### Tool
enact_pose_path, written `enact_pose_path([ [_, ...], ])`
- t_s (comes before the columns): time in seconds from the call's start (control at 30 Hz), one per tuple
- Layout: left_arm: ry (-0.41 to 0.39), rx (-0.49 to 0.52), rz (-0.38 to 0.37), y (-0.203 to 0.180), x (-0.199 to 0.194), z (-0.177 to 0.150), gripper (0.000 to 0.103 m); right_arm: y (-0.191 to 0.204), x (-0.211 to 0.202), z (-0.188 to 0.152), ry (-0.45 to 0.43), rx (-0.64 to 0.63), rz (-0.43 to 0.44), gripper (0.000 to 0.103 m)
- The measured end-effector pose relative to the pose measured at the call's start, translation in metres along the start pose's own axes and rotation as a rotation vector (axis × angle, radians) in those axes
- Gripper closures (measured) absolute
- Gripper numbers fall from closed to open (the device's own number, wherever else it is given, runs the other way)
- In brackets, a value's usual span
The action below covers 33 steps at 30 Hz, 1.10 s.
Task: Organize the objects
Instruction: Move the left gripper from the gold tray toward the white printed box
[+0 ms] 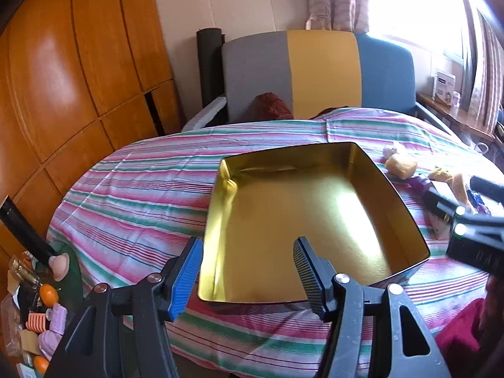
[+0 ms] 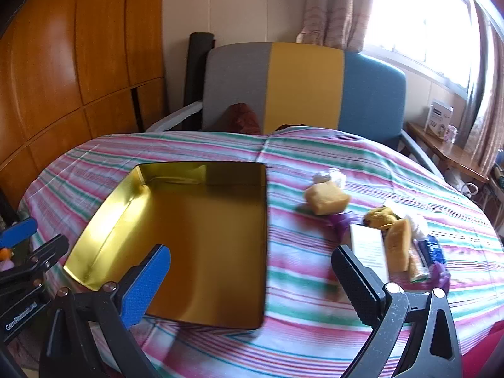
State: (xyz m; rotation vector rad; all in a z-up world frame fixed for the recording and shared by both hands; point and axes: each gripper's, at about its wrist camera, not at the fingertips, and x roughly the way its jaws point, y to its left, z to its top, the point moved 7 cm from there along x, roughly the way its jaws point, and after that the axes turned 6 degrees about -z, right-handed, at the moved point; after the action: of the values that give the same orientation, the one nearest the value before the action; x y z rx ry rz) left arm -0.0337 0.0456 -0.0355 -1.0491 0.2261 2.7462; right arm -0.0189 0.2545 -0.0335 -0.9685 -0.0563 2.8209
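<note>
An empty gold-lined tin box (image 1: 393,195) (image 2: 126,201) lies open on the striped tablecloth. My left gripper (image 1: 247,256) is open and empty above the box's near edge. My right gripper (image 2: 252,267) is open and empty, above the cloth just right of the box. To its right lie small items: a yellow sponge-like block (image 2: 326,200) (image 1: 401,165) with a white wad (image 2: 329,176), a white card box (image 2: 370,249), another yellow piece (image 2: 398,244), purple wrapping (image 2: 341,222) and a blue packet (image 2: 433,249). The right gripper also shows in the left wrist view (image 1: 472,233).
The round table (image 2: 299,346) carries a pink, green and white striped cloth. A grey, yellow and blue chair (image 1: 321,72) stands behind it. Wooden cabinets (image 1: 63,78) fill the left. A clutter of small items (image 1: 37,315) lies low at the left. A shelf with a box (image 2: 439,119) stands by the window.
</note>
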Motion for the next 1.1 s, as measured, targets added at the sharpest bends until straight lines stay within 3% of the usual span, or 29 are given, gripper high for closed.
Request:
enact_pose_path([
  [0.13,0.017,0.022,-0.06,-0.013,0.002,-0.001,0.043,-0.027,0.0,0.007,-0.005,0.003,-0.027,0.0],
  [0.23,0.032,0.011,-0.179,-0.026,0.003,0.0,0.043,-0.054,0.0,0.015,-0.013,0.006,-0.053,0.0],
  [0.33,0.059,0.012,-0.247,-0.041,0.003,-0.001,0.042,-0.092,0.003,0.023,-0.01,0.039,-0.09,0.0],
  [0.53,0.081,0.125,-0.21,-0.073,0.008,-0.005,0.042,-0.176,0.016,0.024,-0.011,0.153,-0.174,0.0],
  [0.67,0.068,0.201,-0.193,-0.088,0.007,-0.006,0.042,-0.234,0.033,-0.001,0.026,0.274,-0.242,0.0],
  [0.73,0.062,0.225,-0.183,-0.093,0.008,-0.005,0.042,-0.252,0.04,-0.012,0.087,0.405,-0.21,0.0],
  [0.8,0.07,0.232,-0.205,-0.098,0.008,-0.005,0.042,-0.269,0.038,-0.013,0.065,0.515,-0.181,0.0],
  [0.9,0.093,0.234,-0.243,-0.104,0.012,-0.005,0.042,-0.277,0.036,-0.012,0.05,0.582,-0.149,0.0],
  [1.1,0.134,0.221,-0.333,-0.119,0.016,-0.008,0.039,-0.27,0.037,-0.012,0.06,0.598,-0.104,0.0],
])
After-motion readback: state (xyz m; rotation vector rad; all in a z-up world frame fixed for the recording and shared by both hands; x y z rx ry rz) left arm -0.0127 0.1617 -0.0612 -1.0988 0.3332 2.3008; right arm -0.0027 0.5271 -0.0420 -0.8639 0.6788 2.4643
